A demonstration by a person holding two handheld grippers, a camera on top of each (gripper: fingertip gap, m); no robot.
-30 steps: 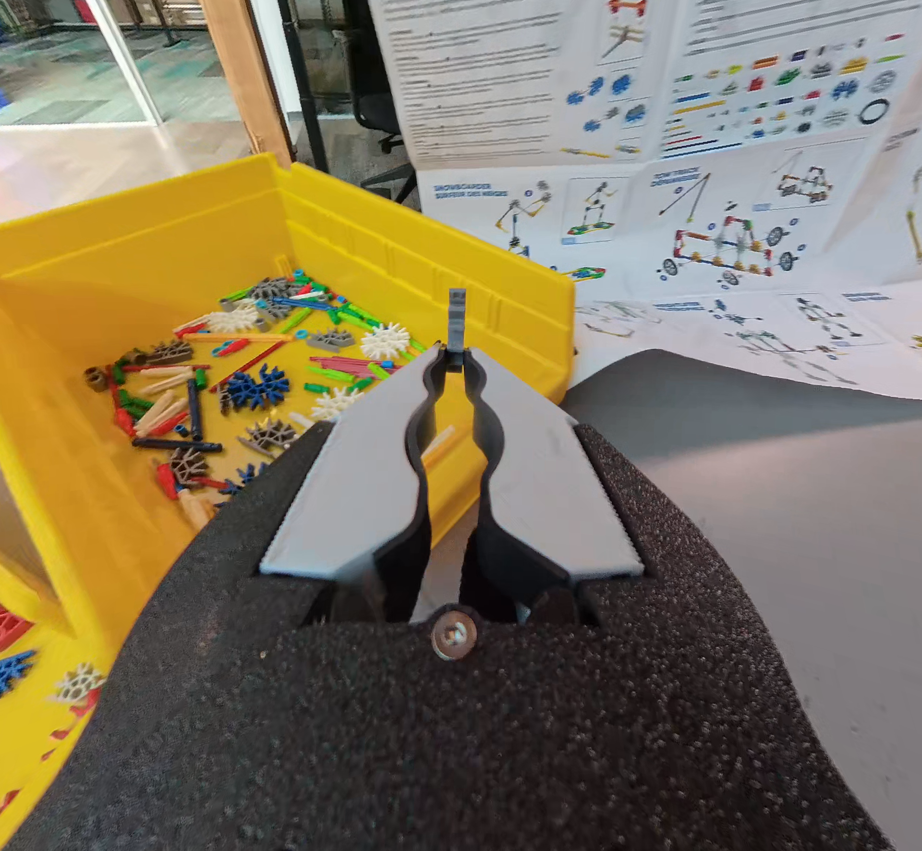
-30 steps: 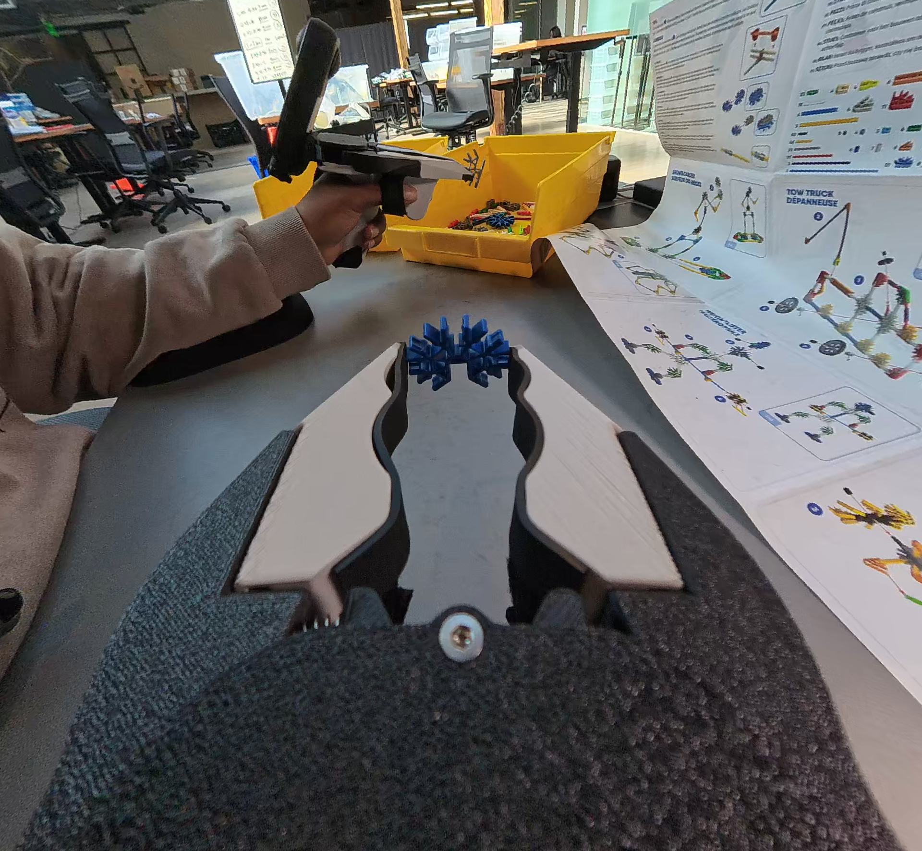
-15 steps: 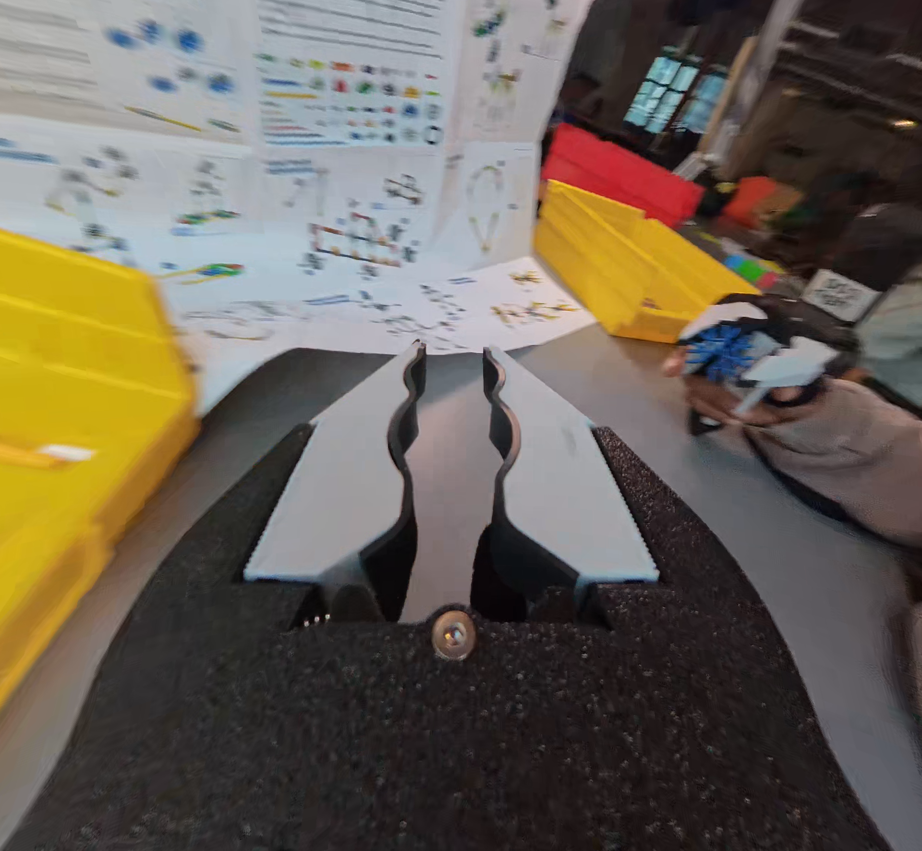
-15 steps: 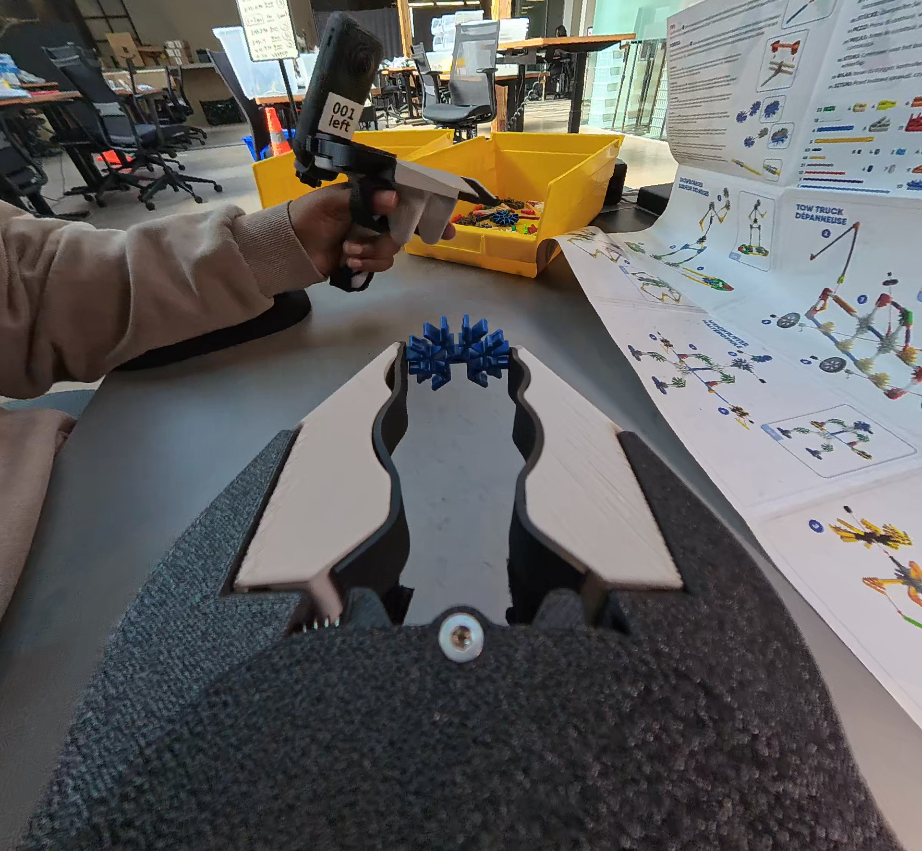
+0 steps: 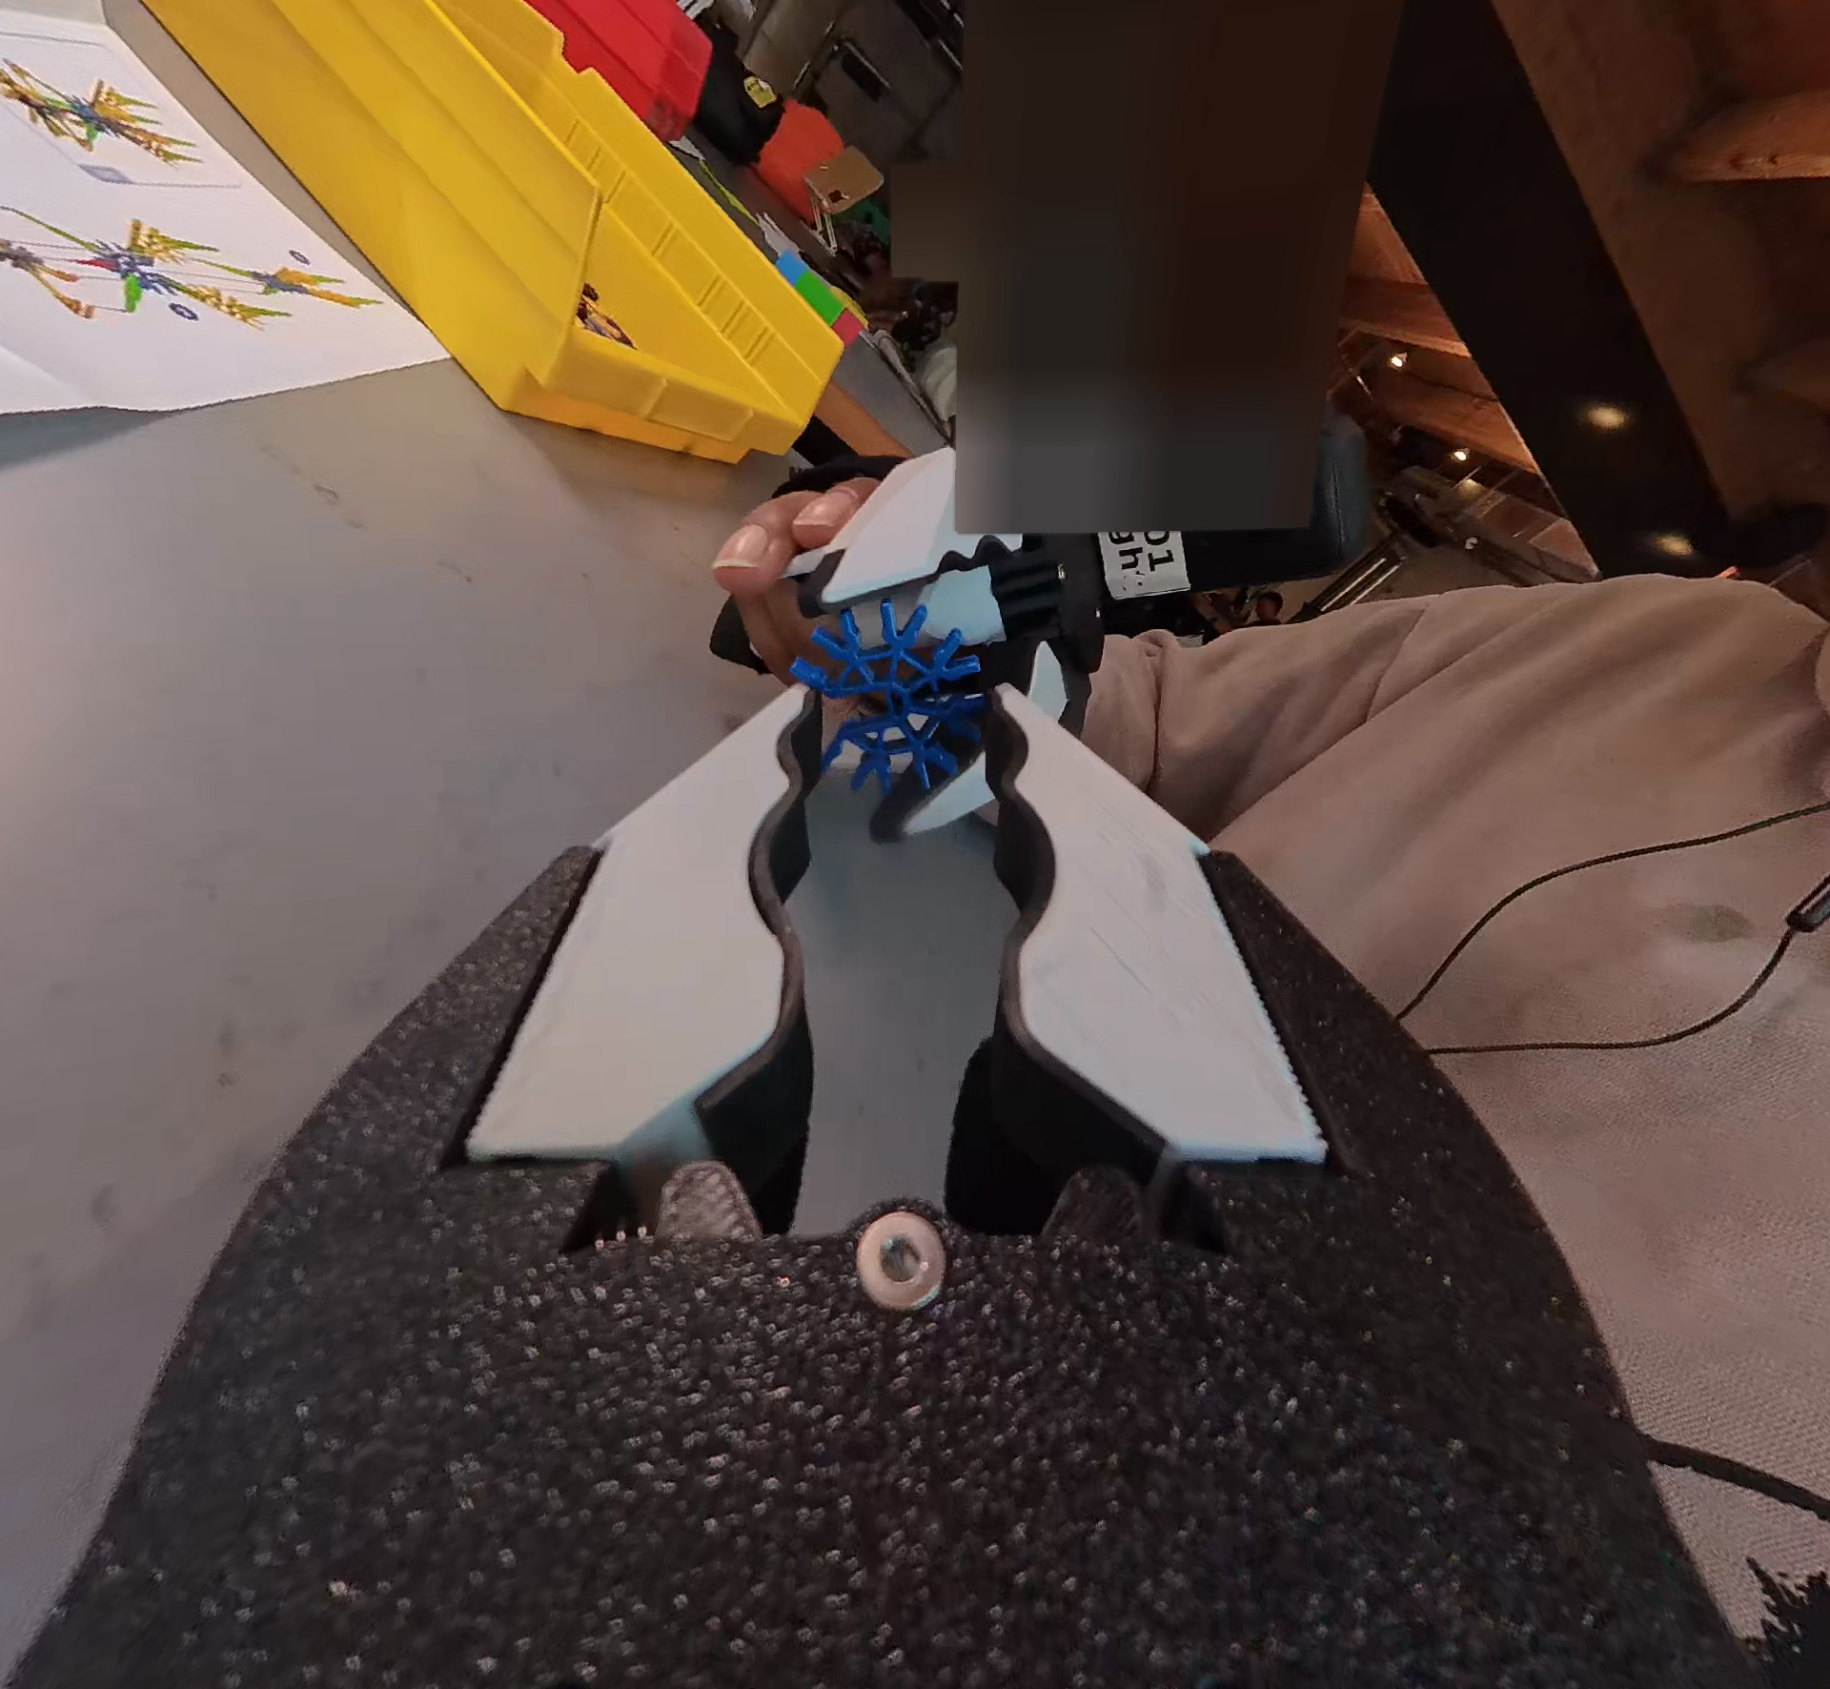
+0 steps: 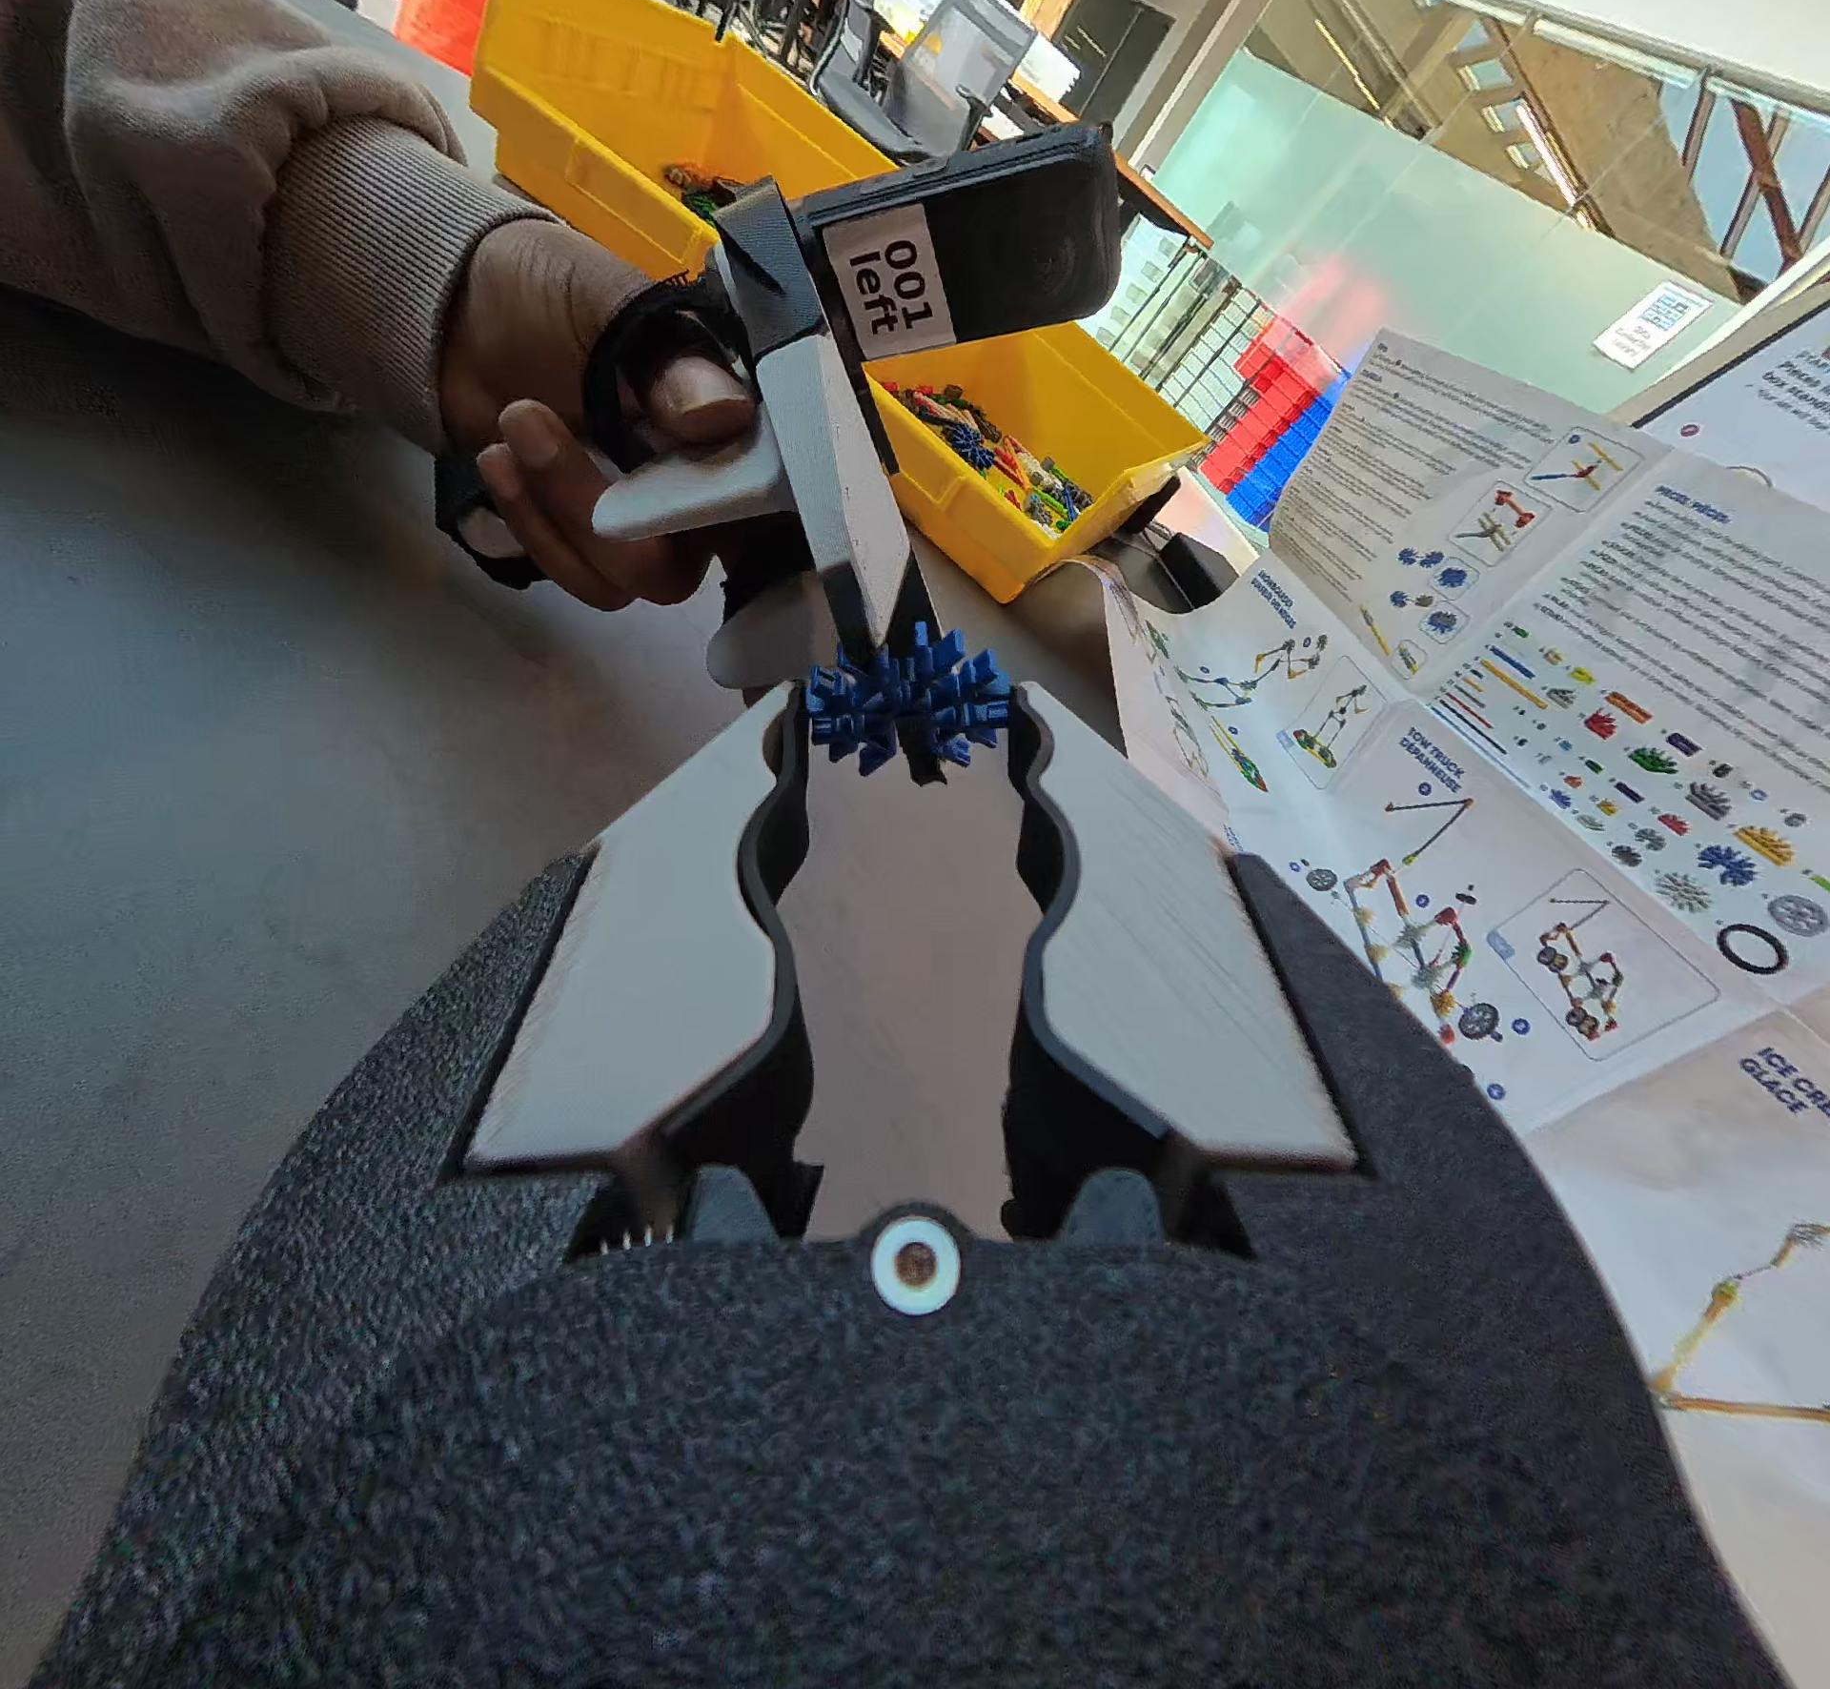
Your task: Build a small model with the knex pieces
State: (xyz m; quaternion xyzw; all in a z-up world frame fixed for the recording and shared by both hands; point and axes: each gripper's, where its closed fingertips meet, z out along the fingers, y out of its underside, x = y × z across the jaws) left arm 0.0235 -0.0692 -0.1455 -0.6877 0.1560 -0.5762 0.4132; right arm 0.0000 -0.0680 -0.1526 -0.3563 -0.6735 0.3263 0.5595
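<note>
Grey bench [image 6: 248, 750] lay beneath the right tool [image 6: 906, 711], clamped on blue snowflake-shaped plastic connectors [image 6: 906, 701]; left tool [image 5: 896, 720] gaped apart beside them.

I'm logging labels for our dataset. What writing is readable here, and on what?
I don't copy writing out; these bear it:
White sticker on the left gripper's black camera: legible.
White sticker on the right gripper: partly hidden.
Instruction sheet: printed headings and small text.
Small sign far back: too small.
</note>
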